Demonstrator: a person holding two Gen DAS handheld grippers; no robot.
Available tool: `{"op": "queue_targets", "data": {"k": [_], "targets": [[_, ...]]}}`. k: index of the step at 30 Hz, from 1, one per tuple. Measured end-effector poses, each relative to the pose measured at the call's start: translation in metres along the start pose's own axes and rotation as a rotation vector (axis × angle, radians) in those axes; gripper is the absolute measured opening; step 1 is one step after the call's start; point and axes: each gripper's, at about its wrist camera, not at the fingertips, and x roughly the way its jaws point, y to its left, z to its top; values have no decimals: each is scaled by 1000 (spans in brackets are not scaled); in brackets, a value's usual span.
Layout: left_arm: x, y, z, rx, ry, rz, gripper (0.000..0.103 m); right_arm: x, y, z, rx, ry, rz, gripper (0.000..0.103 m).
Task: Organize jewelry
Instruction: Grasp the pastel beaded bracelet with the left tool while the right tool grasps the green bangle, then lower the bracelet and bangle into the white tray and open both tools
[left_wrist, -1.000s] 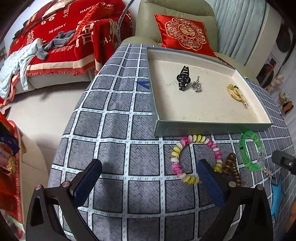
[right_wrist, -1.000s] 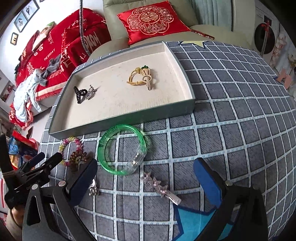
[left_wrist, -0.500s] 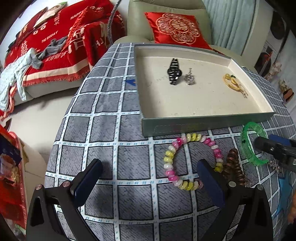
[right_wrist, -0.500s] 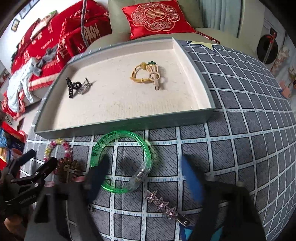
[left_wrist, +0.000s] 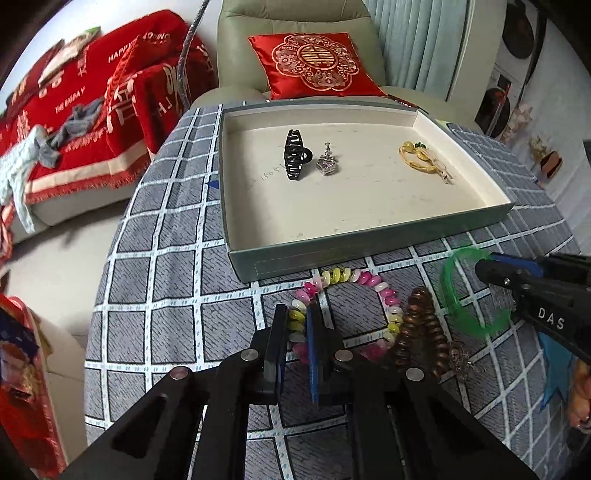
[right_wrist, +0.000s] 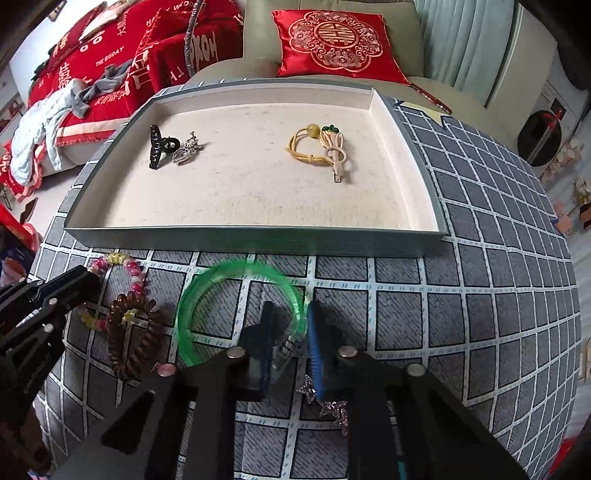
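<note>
A pink, yellow and white bead bracelet (left_wrist: 369, 280) lies on the grey checked cloth in front of the tray (left_wrist: 369, 247). My left gripper (left_wrist: 297, 314) points down at it, jaws closing, with the beads of its left side pinched between the pads. My right gripper (right_wrist: 290, 314) has its jaws closing too, with the clear clasp section of the green bangle (right_wrist: 207, 291) between the pads. The bangle looks blurred. In the tray are a black claw clip (left_wrist: 293, 155), a silver heart pendant (left_wrist: 327, 164) and a yellow hair tie with a clip (left_wrist: 424, 160).
A brown coiled hair tie (left_wrist: 417, 325) lies between the bracelet and the bangle, with a small silvery charm (left_wrist: 460, 358) beside it. A star-studded hair clip (right_wrist: 332, 406) lies under my right gripper. Sofas with red covers and a red cushion (right_wrist: 332, 40) stand behind the table.
Both grippers went from wide open to nearly closed: the left on the bead bracelet's left side, the right on the green bangle after moving over it.
</note>
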Motion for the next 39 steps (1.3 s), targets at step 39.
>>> {"op": "queue_targets", "data": {"k": [39], "targets": [[18, -12, 99, 47, 5, -132, 24, -6, -45, 96, 85, -78, 103, 13]]}}
